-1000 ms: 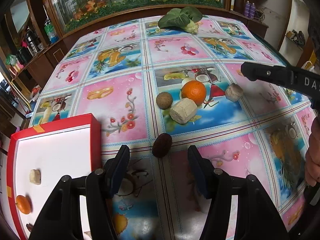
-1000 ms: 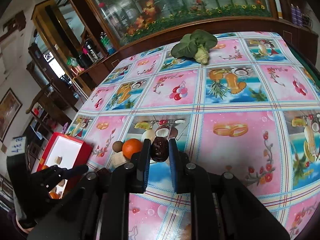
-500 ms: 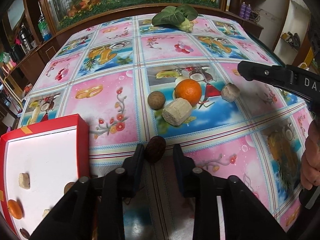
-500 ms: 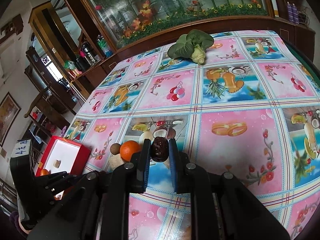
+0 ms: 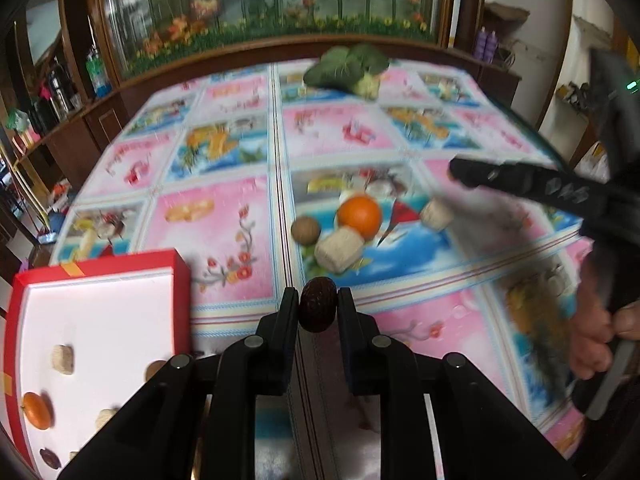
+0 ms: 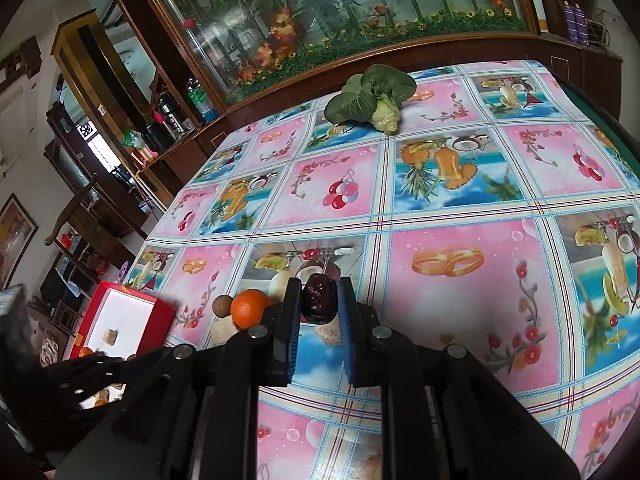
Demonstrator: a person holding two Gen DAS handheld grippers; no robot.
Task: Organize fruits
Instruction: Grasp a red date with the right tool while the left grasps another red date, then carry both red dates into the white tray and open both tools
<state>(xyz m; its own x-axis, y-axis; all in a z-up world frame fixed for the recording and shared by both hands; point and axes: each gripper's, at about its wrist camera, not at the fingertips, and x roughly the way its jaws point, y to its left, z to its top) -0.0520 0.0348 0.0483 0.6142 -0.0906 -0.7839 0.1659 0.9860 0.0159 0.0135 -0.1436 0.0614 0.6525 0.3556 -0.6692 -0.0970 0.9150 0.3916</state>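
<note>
Both grippers, left point(image 5: 318, 306) and right point(image 6: 319, 300), each pinch a date point(image 5: 318, 309), next carry to the red box point(image 5: 176, 264), release inside

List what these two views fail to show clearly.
- Red box: its near end is cut off by the left gripper in the left wrist view.
- Tablecloth: motion-blurred there.
- Beige piece: mostly hidden behind the right gripper holding a dark fruit.
</note>
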